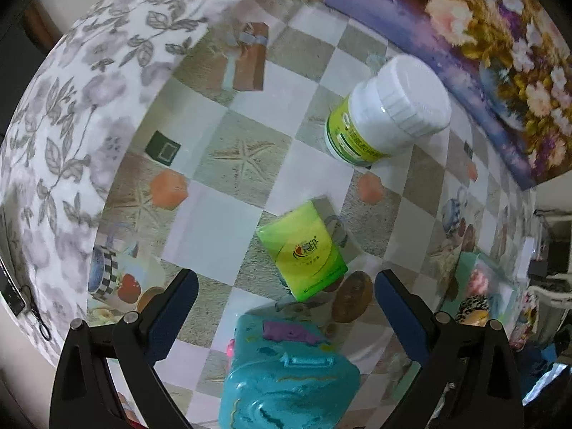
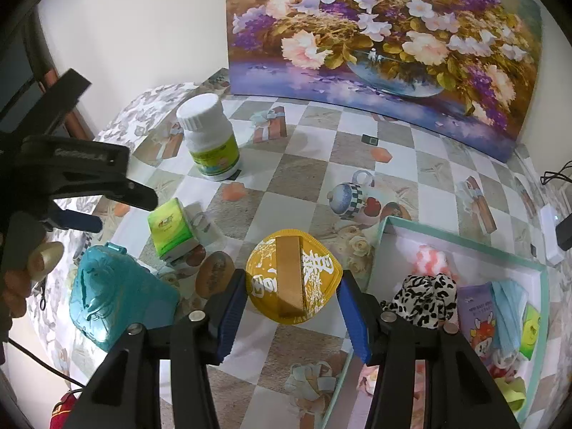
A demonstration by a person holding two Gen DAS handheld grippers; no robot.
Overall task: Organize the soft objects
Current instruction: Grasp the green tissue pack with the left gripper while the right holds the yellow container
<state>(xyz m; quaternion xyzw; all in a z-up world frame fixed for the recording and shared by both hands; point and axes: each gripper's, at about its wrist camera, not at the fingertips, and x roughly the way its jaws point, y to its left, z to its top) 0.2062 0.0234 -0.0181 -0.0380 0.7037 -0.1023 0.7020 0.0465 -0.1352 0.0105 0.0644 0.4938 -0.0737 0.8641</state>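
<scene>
My right gripper point(image 2: 291, 287) is shut on a round yellow pad point(image 2: 293, 279) with a gold strap, its blue pads against both sides, held above the checked tablecloth. To the right stands a teal-rimmed white box point(image 2: 464, 241) holding a leopard scrunchie point(image 2: 425, 298), a pink puff point(image 2: 430, 255) and a blue mask point(image 2: 507, 307). My left gripper point(image 1: 286, 279) hangs open, pointing down over a green tissue pack point(image 1: 304, 246) and a teal squishy toy point(image 1: 286, 375). The right wrist view shows that gripper point(image 2: 121, 211) at the left, beside the pack point(image 2: 171, 230) and the toy point(image 2: 114, 296).
A white bottle with a green label point(image 1: 386, 114) point(image 2: 211, 139) stands behind the tissue pack. A flower painting point(image 2: 386, 35) leans on the wall at the back. A grey-leaf cloth point(image 1: 71, 125) covers the table's left side. A white adapter point(image 2: 550, 236) lies far right.
</scene>
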